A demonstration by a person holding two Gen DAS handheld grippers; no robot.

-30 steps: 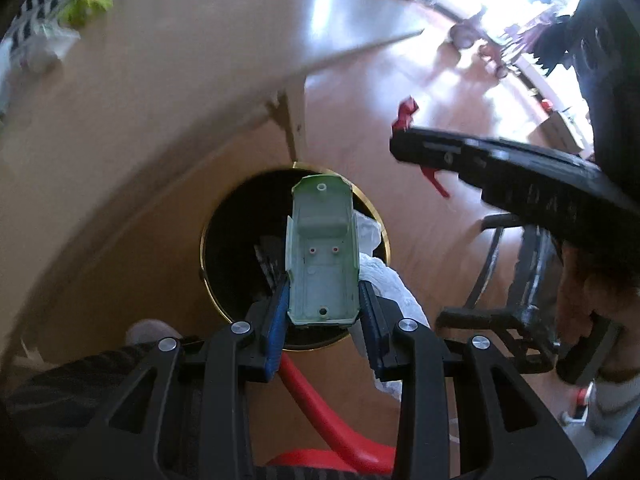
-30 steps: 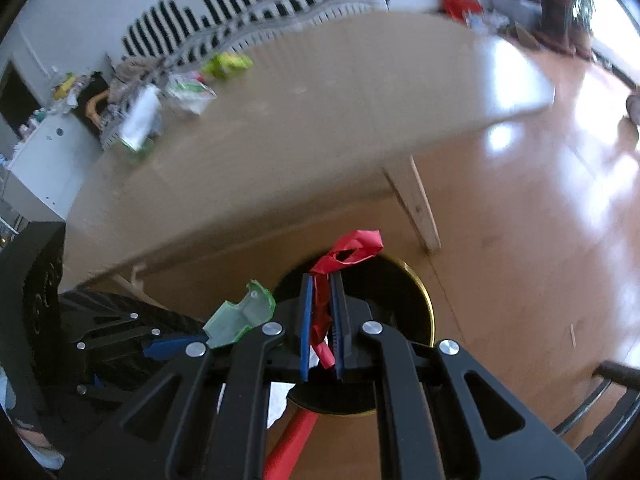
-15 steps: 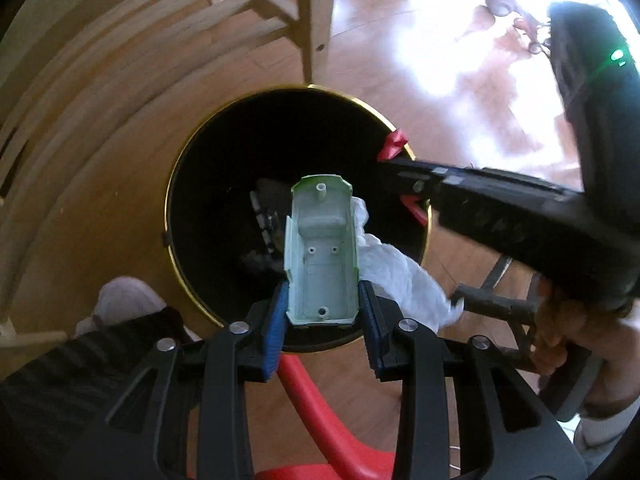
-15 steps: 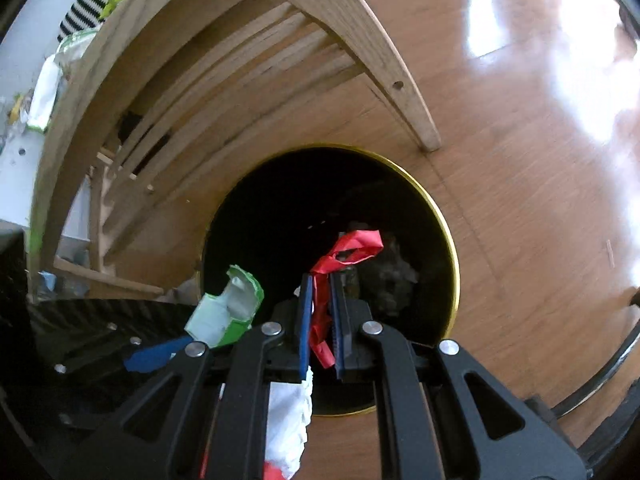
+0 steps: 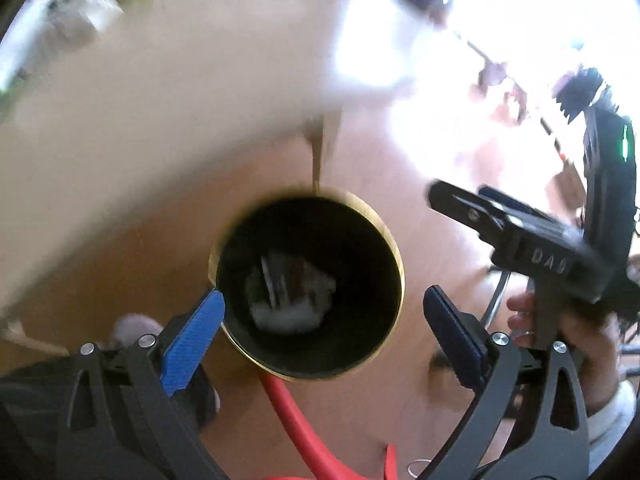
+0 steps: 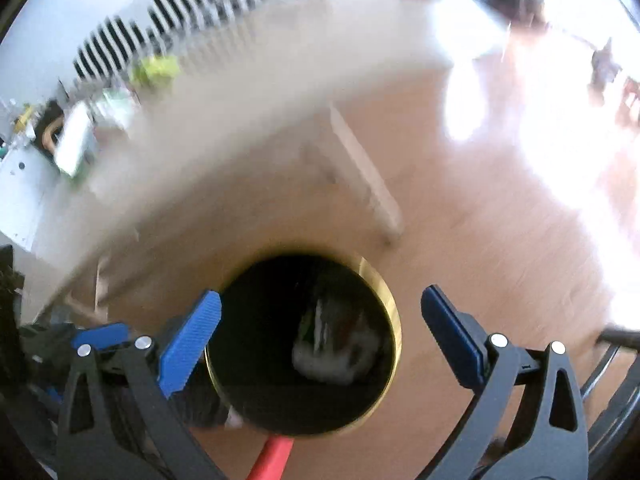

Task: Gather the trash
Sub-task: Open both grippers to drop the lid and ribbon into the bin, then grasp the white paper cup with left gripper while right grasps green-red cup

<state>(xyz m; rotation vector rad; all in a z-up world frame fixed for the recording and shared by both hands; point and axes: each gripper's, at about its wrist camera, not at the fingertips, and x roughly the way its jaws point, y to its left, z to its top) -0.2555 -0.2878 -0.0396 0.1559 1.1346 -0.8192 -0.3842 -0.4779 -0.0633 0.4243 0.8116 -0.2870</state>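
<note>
both claws are inspected first. we find the left gripper with its jaws spreading wide, nothing between the blue pads; the right gripper likewise, jaws spreading, pads bare. neither claw grips anything.

directly below and just ahead of both claws stands the bin, black inside with a gold rim, on the wooden floor. in each wrist view its mouth sits between the two fingers, so both claws hang over the opening. collected trash lies at the bottom of the bin, pale and crumpled, blurred; we cannot tell the single pieces apart.

in the left wrist view the person's hand holds the right gripper just beside the bin on its right.

farther off, up and to the left of both claws, the table carries what we judge to be the remaining trash: a yellow-green scrap and a whitish wrapper near its far left edge, well apart from the bin. the wrapper's long axis runs roughly away from us. we judge the left hand the nearer, though blur limits certainty. the coming move must rise and swing toward that far left edge.
</note>
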